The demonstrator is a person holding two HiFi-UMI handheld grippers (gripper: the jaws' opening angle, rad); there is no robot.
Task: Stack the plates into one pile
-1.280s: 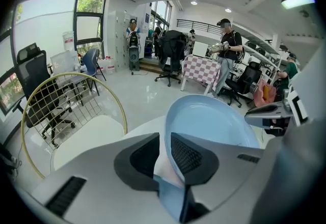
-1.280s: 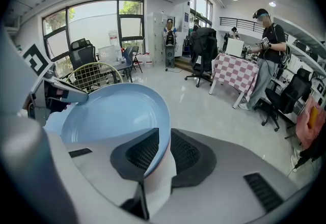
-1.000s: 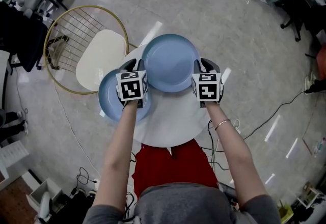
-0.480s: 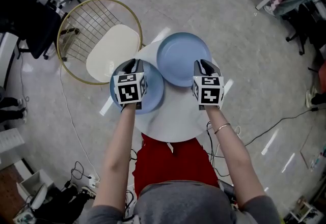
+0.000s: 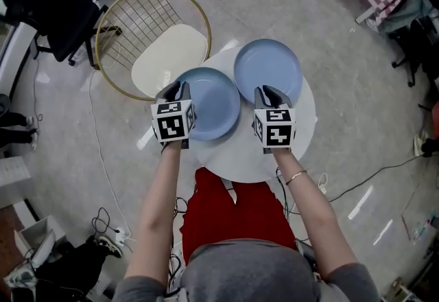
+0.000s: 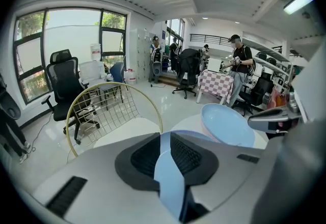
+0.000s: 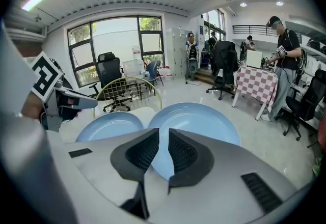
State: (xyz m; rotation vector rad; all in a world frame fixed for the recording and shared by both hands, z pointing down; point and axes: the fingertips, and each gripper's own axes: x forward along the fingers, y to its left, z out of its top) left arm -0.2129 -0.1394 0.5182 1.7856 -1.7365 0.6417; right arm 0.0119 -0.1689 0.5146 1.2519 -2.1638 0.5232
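Two pale blue plates lie flat on a round white worktop (image 5: 240, 156). The left plate (image 5: 209, 105) sits just left of the right plate (image 5: 268, 68) and nearer the person, rims about touching, nothing stacked. A second ago both grippers flanked the right plate; now both are drawn back from it. The left gripper (image 5: 176, 90) has just been closing, and its fingers (image 6: 145, 154) clasp the left plate's rim on the side away from the right plate, so a lift looks likely. Only the left gripper view shows that rim filling the gap. The right gripper (image 5: 266, 93), in its own view, has its fingers slightly parted and empty over the right plate's near edge.
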